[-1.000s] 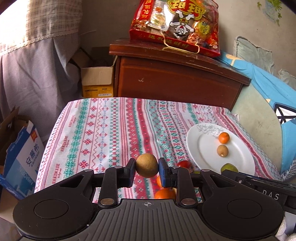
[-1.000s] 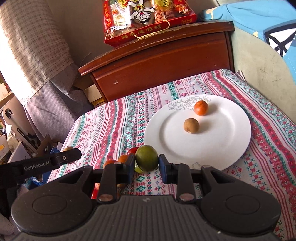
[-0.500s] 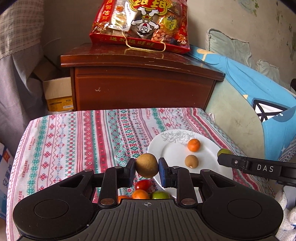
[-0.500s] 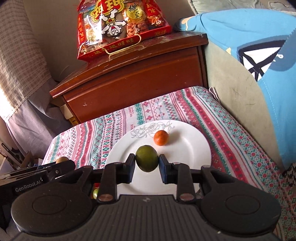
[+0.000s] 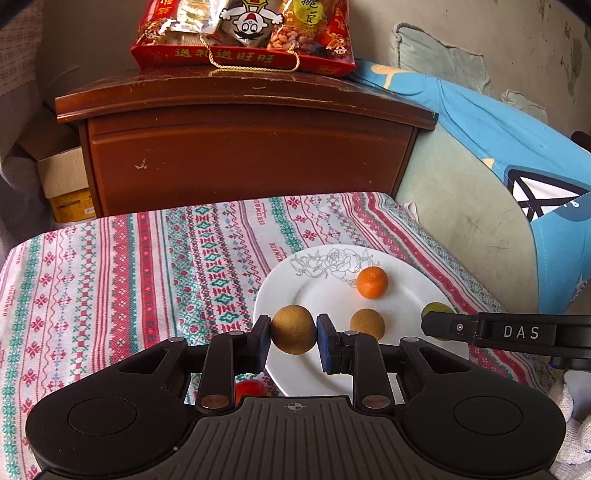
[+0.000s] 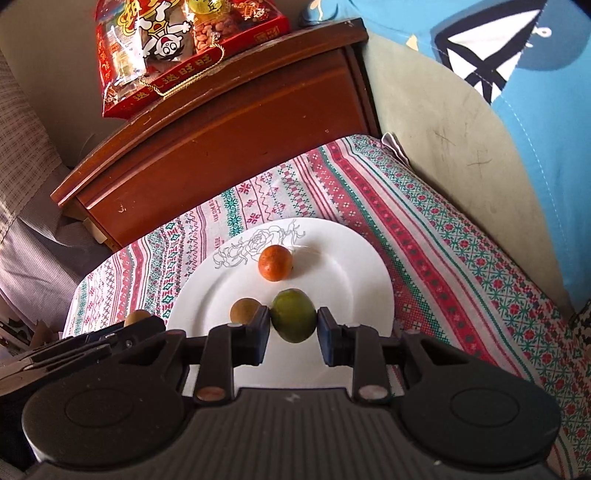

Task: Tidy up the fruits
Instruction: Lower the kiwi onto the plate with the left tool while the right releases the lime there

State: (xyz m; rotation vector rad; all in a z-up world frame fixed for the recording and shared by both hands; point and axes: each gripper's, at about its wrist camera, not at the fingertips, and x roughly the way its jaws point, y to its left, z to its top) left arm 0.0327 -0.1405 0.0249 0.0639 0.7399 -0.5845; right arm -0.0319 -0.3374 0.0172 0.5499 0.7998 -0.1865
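Brown fruit [image 5: 293,329] pinched between the pads of the left gripper [image 5: 293,334], held in the air at the near-left rim of the white plate [image 5: 325,373]. Green fruit [image 6: 293,315] clamped the same way in the right gripper [image 6: 293,325], hanging over the plate's middle. Both pairs of jaws are pressed onto their fruit, neither released.

Change over the last second — both grippers swung in from the loose pile on the tablecloth [image 5: 147,266] to the plate. A second ago the left view had the plate well off to the right; half a second ago it was nearer centre; now the brown fruit sits over its edge. The right one went from short of the rim to well over the dish.

So transport looks nearly finished, and placement is what's left, in my judgement. The right is already positioned to lower and let go; the left likely needs a little more travel inward so the fruit doesn't land on the sloped rim and roll off.

Already on the plate: an orange fruit [image 5: 372,282] by the rose print, and a second brown fruit [image 5: 367,324] nearer the grippers, apart from each other. The green one hangs just beside that second brown fruit in the right view — may bump it on the way down.

Still off the plate: a red fruit [image 5: 251,387] visible under the left gripper. More trips needed.

Behind the table: wooden cabinet [image 5: 243,147] with a red snack bag [image 5: 243,33] on top.
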